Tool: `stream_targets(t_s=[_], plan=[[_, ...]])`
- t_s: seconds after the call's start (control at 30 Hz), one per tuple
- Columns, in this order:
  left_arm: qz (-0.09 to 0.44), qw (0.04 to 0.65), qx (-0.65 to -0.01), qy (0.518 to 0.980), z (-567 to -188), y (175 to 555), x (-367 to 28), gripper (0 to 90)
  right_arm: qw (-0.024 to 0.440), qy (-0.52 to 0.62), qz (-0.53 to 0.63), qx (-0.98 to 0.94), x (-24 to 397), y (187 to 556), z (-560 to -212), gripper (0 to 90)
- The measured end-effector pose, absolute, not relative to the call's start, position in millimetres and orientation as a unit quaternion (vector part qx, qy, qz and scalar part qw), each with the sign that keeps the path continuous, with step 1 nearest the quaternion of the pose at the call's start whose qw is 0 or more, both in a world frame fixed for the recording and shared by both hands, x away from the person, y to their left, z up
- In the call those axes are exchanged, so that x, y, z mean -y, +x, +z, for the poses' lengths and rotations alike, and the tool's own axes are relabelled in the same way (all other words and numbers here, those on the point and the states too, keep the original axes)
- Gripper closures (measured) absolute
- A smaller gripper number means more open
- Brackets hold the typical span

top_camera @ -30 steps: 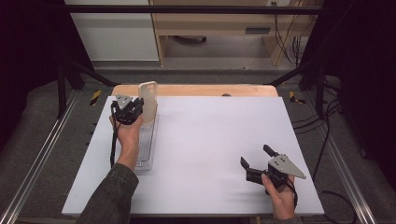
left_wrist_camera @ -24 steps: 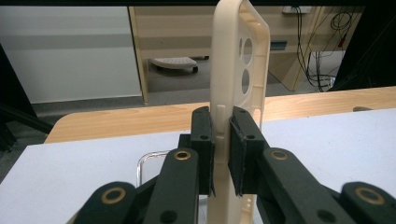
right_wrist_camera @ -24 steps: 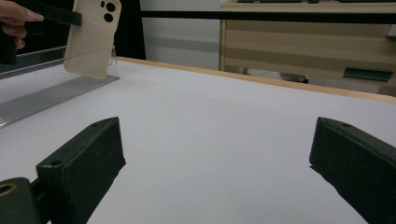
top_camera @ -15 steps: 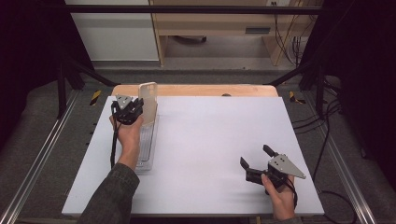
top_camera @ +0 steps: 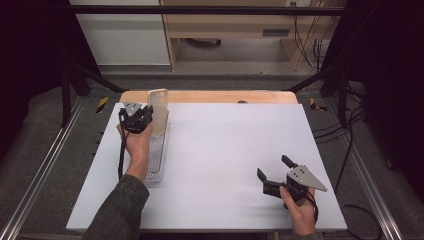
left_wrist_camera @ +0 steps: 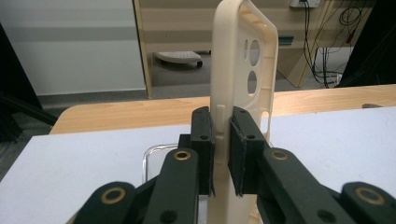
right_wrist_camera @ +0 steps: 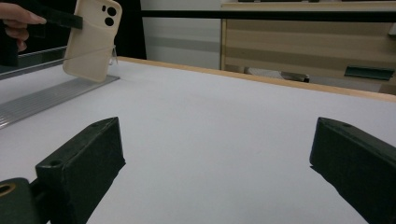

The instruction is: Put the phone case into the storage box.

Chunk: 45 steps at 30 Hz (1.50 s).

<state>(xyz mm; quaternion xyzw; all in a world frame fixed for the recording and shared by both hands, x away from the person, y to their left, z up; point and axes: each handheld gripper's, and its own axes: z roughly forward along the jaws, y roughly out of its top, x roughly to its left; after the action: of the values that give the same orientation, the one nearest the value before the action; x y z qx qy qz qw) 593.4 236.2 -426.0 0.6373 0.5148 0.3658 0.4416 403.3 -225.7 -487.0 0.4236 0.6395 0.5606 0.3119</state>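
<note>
The left tongs (top_camera: 146,116) are clamped on the long side edge of a cream-coloured, soft-looking plastic phone case (top_camera: 158,111), holding it upright near the far left corner of the white table (top_camera: 225,150), its lower end just above or resting on a clear ribbed plastic tray (top_camera: 156,155) that lies flat under the left hand; whether case and tray touch cannot be told. In the left gripper view the two black pads pinch only the thin rim wall of the phone case (left_wrist_camera: 236,84), with its camera cut-outs toward the top. That narrow bite is the main risk, in my judgement: a flexible rim can bow or slip out between the pads, and the tall case could swing around the pinch point, tip over and fall onto the tray or the table. If the case is to be set down or fitted on the tray, a tilted lower edge could catch on the ribs and push the light tray along the smooth top, since nothing holds it. The right tongs (top_camera: 272,172) rest near the right front corner, well apart from the case, with jaws spread wide and nothing between them (right_wrist_camera: 215,154), so they give no support at present. Count: one phone case, one clear tray, two tongs, one table.
</note>
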Motion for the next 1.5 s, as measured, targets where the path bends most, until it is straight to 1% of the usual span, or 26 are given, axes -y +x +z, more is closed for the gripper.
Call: stream_targets(t_s=[0.27, 0.67, 1.5], plan=[[0.363, 0.442, -0.522, 0.633, -426.4, 595.4, -238.1, 80.3, 0.311, 0.423, 0.560, -0.641, 224.7, 403.5, -487.4, 2.7], [0.367, 0.425, -0.529, 0.637, -424.4, 598.2, -235.7, 80.1, 0.311, 0.423, 0.559, -0.642, 224.4, 403.7, -487.7, 2.7], [0.364, 0.419, -0.539, 0.633, -426.4, 602.9, -237.9, 78.3, 0.313, 0.421, 0.553, -0.647, 223.9, 404.2, -487.8, 2.6]])
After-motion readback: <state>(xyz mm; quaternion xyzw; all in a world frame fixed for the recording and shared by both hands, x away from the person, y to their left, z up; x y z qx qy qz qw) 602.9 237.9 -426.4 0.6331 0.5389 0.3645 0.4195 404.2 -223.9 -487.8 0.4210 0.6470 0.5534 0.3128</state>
